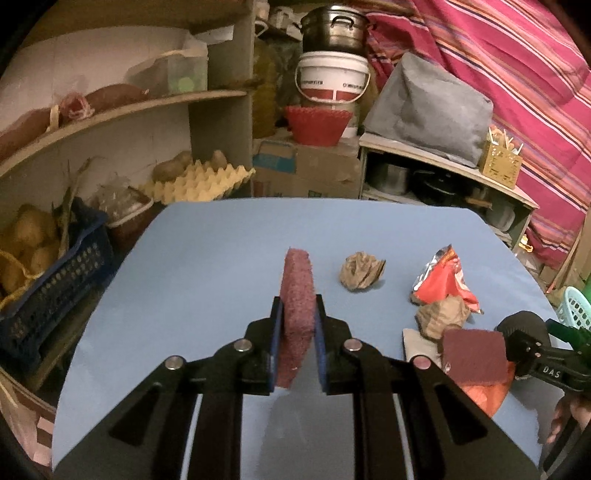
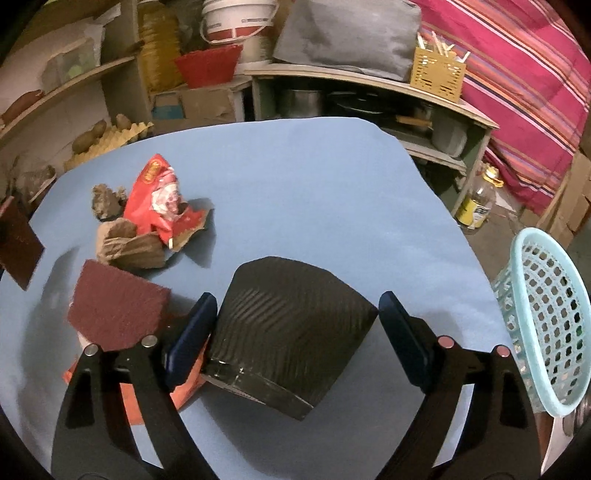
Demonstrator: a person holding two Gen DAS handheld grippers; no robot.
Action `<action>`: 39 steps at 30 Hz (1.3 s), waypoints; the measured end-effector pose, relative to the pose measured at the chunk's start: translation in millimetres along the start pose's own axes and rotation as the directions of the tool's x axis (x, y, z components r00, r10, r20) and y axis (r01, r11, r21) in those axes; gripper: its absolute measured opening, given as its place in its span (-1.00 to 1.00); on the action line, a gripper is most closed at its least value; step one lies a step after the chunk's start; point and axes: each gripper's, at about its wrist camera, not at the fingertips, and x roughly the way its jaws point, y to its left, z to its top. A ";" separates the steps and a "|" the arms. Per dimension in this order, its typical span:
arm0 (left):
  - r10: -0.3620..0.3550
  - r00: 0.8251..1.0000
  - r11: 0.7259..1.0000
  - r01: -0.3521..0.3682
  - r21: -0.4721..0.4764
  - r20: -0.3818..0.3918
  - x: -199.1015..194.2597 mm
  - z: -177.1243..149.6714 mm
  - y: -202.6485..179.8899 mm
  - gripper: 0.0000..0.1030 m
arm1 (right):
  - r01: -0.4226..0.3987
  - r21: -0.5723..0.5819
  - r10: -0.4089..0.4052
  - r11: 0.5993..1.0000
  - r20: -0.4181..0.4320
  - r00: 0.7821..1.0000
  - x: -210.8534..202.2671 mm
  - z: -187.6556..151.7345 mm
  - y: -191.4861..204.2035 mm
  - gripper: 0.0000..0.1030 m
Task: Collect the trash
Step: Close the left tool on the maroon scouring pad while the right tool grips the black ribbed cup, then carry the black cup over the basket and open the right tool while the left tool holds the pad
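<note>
Trash, crumpled brown paper balls (image 1: 362, 270) and a torn red foil wrapper (image 1: 445, 278), lay on the blue tabletop (image 1: 207, 251).
Left tool (image 1: 298, 306) pinched a maroon scouring pad (image 1: 297, 295); right tool (image 2: 297, 314) stood spread around a black ribbed block (image 2: 291, 332). Next likely: sweeping scraps together.

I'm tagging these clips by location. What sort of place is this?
Likely a home pantry or storeroom: shelves hold potatoes on an egg tray, a metal pot sits on a white bucket, and cardboard boxes are stacked behind the blue table.

Each black tool (image 1: 298, 321) has blue-padded fingers (image 2: 192, 332) and silver pivot screws.
</note>
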 end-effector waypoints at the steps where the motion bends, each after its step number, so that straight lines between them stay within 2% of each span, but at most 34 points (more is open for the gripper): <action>1: -0.002 1.000 1.000 0.002 -0.003 -0.003 -0.6 -0.5 0.4 -0.68 | -0.008 -0.004 0.008 1.000 0.005 1.000 -1.7 0.1 -0.4 0.69; 9: -0.021 0.999 1.000 0.021 0.004 0.025 -18.4 -3.6 -16.5 -0.68 | -0.017 0.045 0.011 0.999 0.130 0.991 -39.8 7.1 -37.2 0.69; 17: -0.033 0.998 0.998 0.030 0.061 0.055 -29.3 5.5 -60.1 -0.69 | 0.007 0.066 -0.019 0.998 0.190 0.982 -70.0 6.6 -93.8 0.69; 24: -0.062 0.995 0.993 0.054 0.104 0.073 -38.0 12.1 -109.2 -0.69 | 0.037 0.106 -0.060 0.994 0.231 0.971 -94.3 1.8 -148.6 0.69; 33: -0.162 0.983 0.979 0.149 0.141 0.083 -50.6 13.2 -187.2 -0.69 | 0.093 0.199 -0.140 0.976 0.237 0.961 -116.4 -19.8 -229.8 0.69; 39: -0.208 0.976 0.964 0.192 0.185 0.068 -47.8 5.9 -238.5 -0.69 | 0.133 0.220 -0.187 0.966 0.247 0.951 -130.3 -35.3 -268.5 0.68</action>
